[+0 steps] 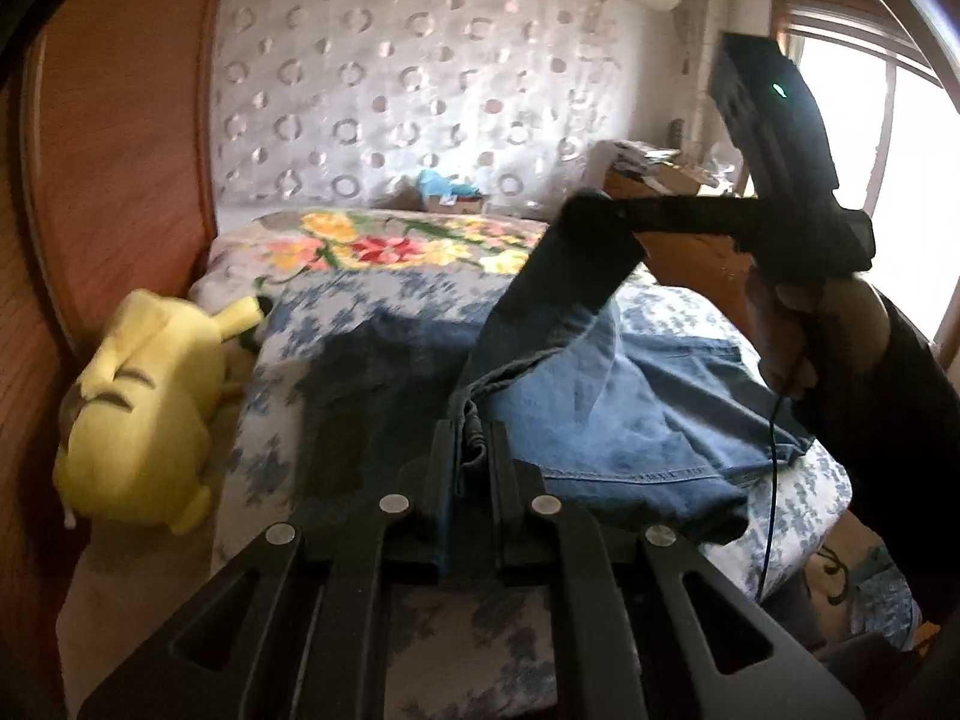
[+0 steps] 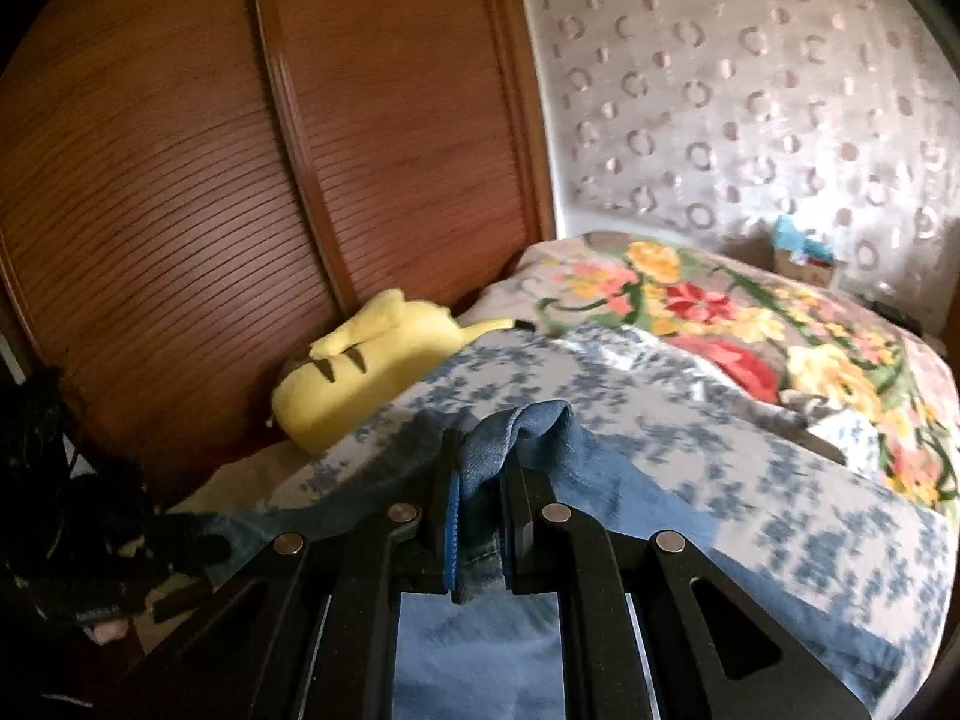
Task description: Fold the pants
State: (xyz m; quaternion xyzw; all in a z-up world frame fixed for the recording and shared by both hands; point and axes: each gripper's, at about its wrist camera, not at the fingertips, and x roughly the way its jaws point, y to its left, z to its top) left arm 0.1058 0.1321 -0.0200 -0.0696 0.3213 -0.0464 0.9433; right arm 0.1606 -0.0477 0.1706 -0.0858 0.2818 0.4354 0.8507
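Blue denim pants (image 1: pixel 630 414) lie on the bed, partly lifted. My left gripper (image 1: pixel 471 450) is shut on a bunched edge of the pants, low over the bed. My right gripper (image 1: pixel 591 207) shows in the left wrist view, raised higher and to the right, shut on another part of the pants that hangs down from it. In the right wrist view my right gripper (image 2: pixel 480 480) clamps a fold of the pants (image 2: pixel 510 438) between its jaws, with denim hanging below.
The bed has a blue-flowered cover (image 1: pixel 336 306) and a bright floral blanket (image 2: pixel 720 312) further back. A yellow plush toy (image 1: pixel 144 408) lies at the bed's left side by the wooden wardrobe doors (image 2: pixel 240 180). A desk with clutter (image 1: pixel 654 168) and a window stand at the right.
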